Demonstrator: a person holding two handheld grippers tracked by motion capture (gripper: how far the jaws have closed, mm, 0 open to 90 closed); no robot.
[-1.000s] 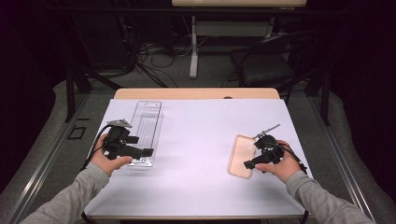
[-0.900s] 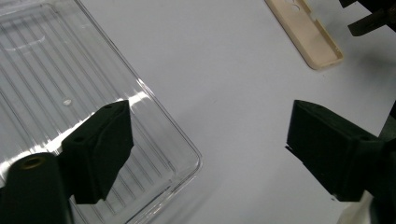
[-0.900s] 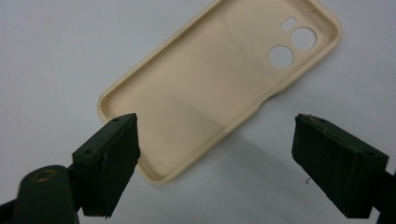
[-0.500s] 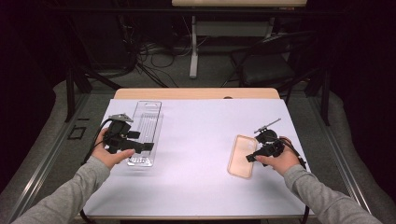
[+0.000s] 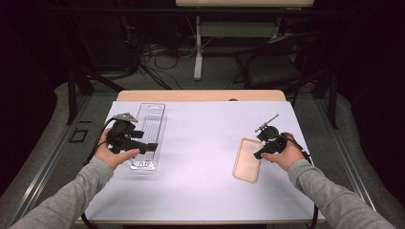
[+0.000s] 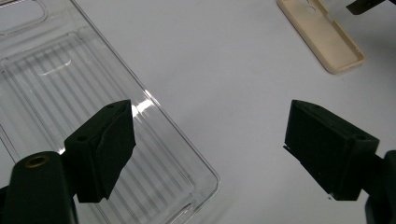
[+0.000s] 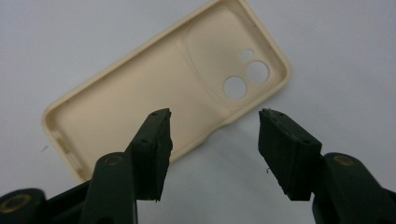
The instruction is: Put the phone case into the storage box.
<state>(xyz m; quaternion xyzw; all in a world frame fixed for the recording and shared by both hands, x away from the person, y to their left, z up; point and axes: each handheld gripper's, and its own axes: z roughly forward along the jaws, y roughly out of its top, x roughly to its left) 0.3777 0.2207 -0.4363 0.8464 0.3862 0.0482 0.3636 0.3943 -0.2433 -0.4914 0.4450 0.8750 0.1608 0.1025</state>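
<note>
Right tongs [image 7: 212, 140] beside phone case [image 7: 154, 88], unobstructed

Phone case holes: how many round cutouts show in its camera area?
3: two larger holes side by side and one smaller above them, in the raised corner panel of the cream phone case.

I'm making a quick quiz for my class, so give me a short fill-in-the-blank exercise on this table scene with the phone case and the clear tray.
1. The phone case lying on the table is ____ in colour.
2. The number of round camera holes in the phone case is ____.
3. The ribbed tray under the left claw is made of clear ____.
4. The phone case lies near the person's ____ hand.

Missing words: beige; three; plastic; right
</note>
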